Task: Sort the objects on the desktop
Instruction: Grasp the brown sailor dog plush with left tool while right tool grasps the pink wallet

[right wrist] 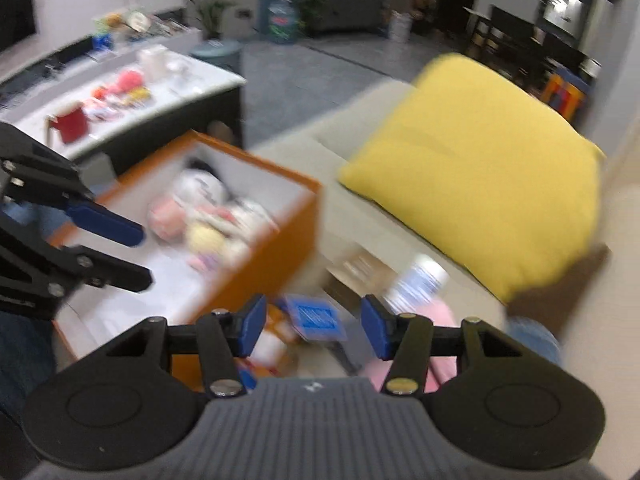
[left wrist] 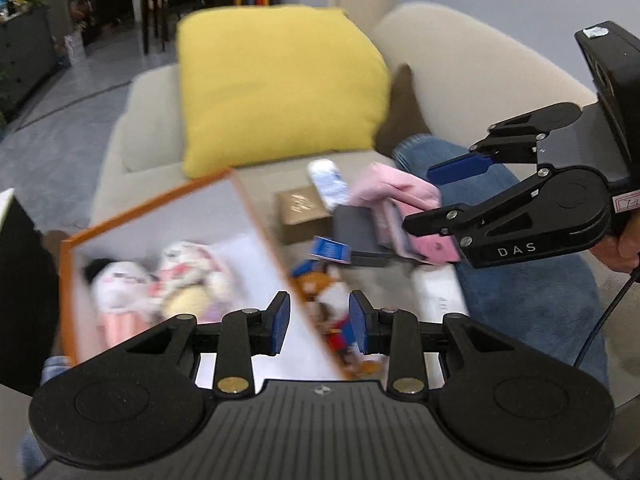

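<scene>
Both grippers, left gripper (left wrist: 319, 322) and right gripper (right wrist: 313, 327), hang released and empty; loose items such as a blue packet (right wrist: 316, 317) lie just ahead beside the orange box (right wrist: 276, 248), so grasp one squarely before lifting it boxward.

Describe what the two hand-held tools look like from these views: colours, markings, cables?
Both tools are matte black with linkage arms, silver and brass pivot screws, and blue pads on the fingers. The left tool has a ribbed grey-black base. The right tool carries white "DAS" lettering, a white label and a black cable. The person wears blue jeans.
</scene>
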`<state>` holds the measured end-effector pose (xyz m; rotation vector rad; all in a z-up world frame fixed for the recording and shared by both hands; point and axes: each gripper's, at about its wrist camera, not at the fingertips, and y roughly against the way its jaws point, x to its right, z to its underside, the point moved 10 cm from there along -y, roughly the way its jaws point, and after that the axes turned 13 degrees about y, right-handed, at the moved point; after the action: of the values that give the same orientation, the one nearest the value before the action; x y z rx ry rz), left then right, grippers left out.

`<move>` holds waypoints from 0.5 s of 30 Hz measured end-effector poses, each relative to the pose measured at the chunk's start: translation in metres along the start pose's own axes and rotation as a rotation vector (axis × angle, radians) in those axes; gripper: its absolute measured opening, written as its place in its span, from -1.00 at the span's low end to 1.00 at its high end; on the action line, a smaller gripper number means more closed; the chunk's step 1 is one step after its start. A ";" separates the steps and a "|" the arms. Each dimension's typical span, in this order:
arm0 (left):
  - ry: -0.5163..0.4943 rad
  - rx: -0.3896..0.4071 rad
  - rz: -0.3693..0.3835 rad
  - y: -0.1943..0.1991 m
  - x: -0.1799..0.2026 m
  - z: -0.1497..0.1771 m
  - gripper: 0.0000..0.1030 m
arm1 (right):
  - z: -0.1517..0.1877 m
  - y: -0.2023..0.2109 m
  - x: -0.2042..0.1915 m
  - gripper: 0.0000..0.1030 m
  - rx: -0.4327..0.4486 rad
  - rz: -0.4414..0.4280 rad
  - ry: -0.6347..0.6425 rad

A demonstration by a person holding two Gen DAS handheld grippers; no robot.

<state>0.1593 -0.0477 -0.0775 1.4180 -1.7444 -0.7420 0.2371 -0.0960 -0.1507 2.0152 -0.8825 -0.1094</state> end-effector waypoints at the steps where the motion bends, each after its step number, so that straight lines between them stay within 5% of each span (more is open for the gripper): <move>1: 0.009 -0.023 -0.002 -0.009 0.008 0.002 -0.28 | 0.012 -0.001 0.009 0.07 -0.027 0.014 -0.009; 8: 0.086 -0.162 -0.076 -0.066 0.037 0.013 -0.28 | 0.072 -0.022 0.044 0.07 -0.154 0.063 -0.016; 15: 0.170 -0.253 -0.216 -0.101 0.035 0.024 -0.28 | 0.094 -0.041 0.041 0.07 -0.161 -0.023 -0.012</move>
<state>0.1902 -0.1046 -0.1658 1.4610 -1.3312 -0.8947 0.2525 -0.1748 -0.2269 1.8766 -0.8321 -0.1993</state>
